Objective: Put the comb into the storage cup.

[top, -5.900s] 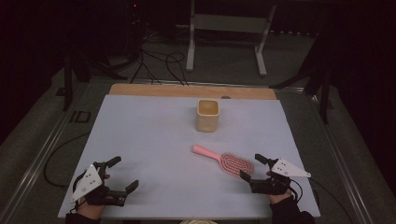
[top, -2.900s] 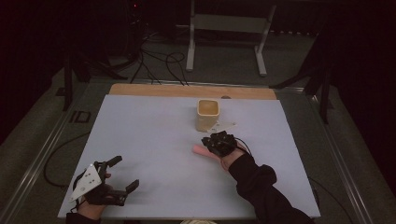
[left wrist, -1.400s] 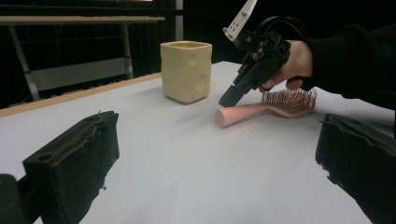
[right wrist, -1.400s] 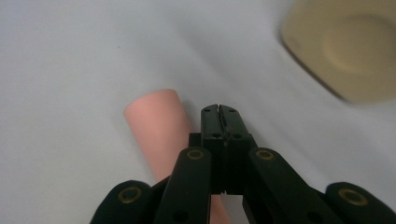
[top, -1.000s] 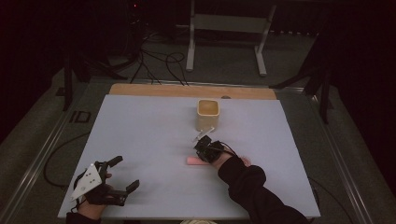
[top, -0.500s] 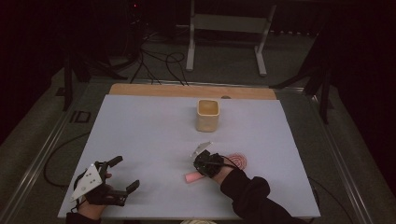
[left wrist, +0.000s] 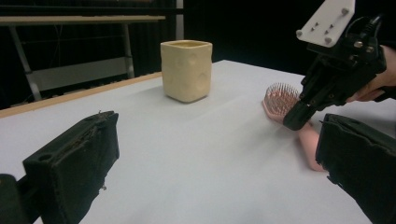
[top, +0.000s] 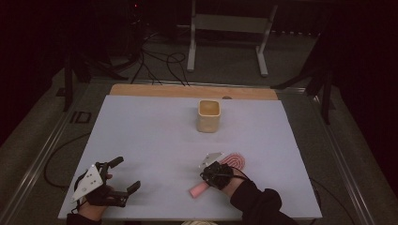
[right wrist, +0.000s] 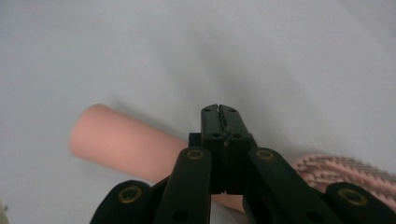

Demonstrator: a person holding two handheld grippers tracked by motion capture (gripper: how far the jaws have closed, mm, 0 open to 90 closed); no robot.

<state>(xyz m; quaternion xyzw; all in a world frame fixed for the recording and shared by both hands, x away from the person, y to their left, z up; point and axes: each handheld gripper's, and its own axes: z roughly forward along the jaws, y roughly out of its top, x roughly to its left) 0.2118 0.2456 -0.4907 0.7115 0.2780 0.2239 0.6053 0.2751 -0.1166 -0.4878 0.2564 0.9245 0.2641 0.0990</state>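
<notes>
Pink hairbrush (top: 225, 172) has slid nearer under the closed right gripper (top: 212, 169).

Readable text: none — nothing could be made out anywhere.
Cup (top: 209, 116): plain, no label or brand showed.
Hairbrush (left wrist: 280, 100): bare pink — no mark was legible.
Grey plate (left wrist: 325, 19): just screw heads, no numbers.
</notes>
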